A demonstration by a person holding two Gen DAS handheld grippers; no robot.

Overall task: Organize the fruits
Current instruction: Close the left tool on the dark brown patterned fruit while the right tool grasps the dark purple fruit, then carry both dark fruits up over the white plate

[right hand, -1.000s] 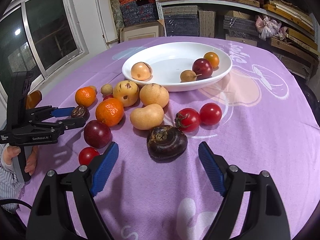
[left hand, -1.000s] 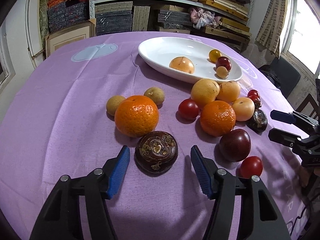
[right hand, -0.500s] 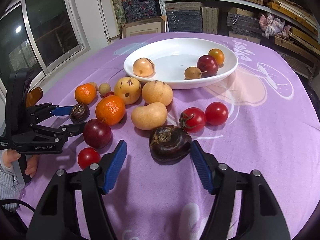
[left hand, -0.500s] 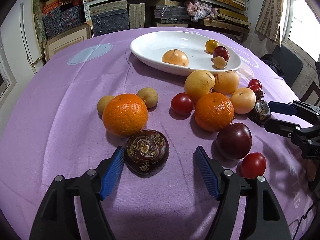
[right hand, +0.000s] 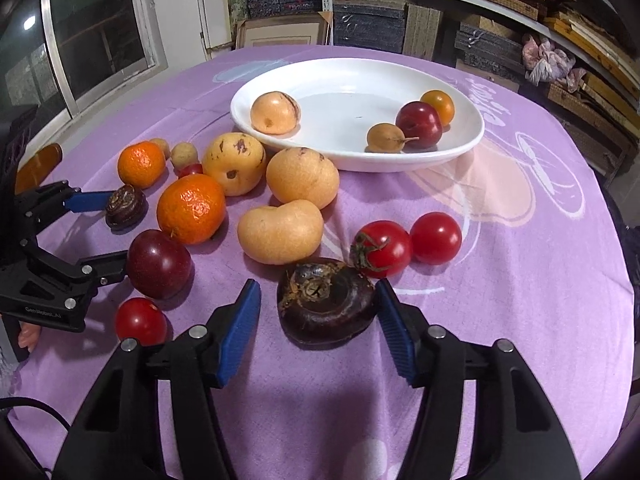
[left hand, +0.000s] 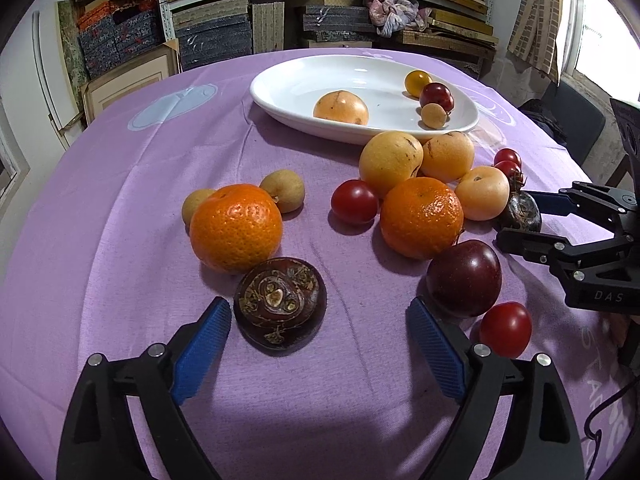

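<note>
Fruits lie scattered on a purple tablecloth in front of a white oval plate [left hand: 288,92] that holds several small fruits. My left gripper [left hand: 320,328] is open around a dark brown water chestnut [left hand: 280,306], whose left side is close to the left pad. My right gripper [right hand: 318,320] is open around another dark water chestnut [right hand: 326,304]; its right pad [right hand: 394,334] is close against the fruit and the left pad stands apart. The plate also shows in the right wrist view [right hand: 440,152].
Two oranges [left hand: 236,226] [left hand: 420,216], a dark plum [left hand: 464,278], red tomatoes [right hand: 382,248], yellow pears [right hand: 280,232] and small longans [left hand: 284,190] crowd the cloth. Shelves of stacked mats stand behind the table. A window is at the left of the right wrist view.
My right gripper has moved forward and narrowed around its water chestnut. My left gripper has shifted right, so its chestnut now sits by the left pad, and its jaws stand wider.
</note>
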